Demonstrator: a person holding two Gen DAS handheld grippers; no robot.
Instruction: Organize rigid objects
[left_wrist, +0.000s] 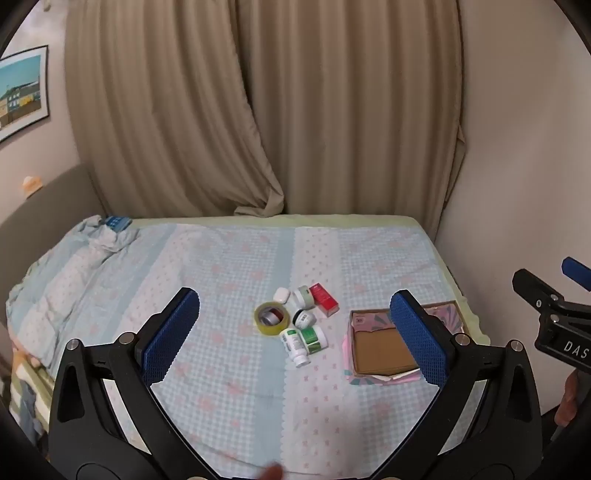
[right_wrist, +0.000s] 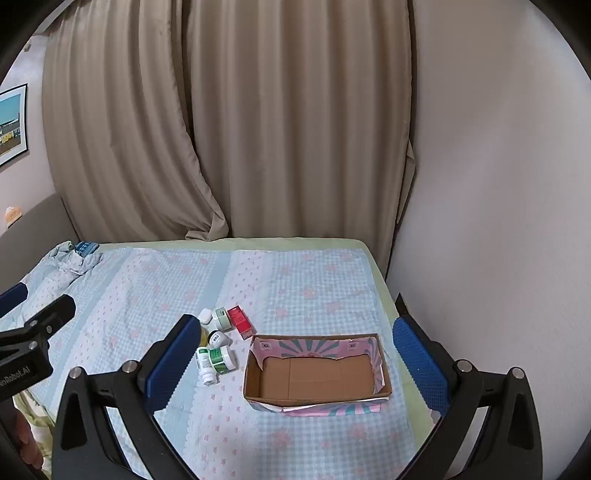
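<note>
A cluster of small objects lies mid-bed: a yellow tape roll, a white earbud case, a red box, two small white jars, a green-labelled jar and a white bottle lying on its side. An open cardboard box sits to their right, with nothing in it. My left gripper is open and empty, held above the bed short of the cluster. My right gripper is open and empty, above the box.
The bed has a blue-and-pink checked sheet. A bunched blanket and a blue item lie at the far left. Beige curtains hang behind; a wall runs along the right.
</note>
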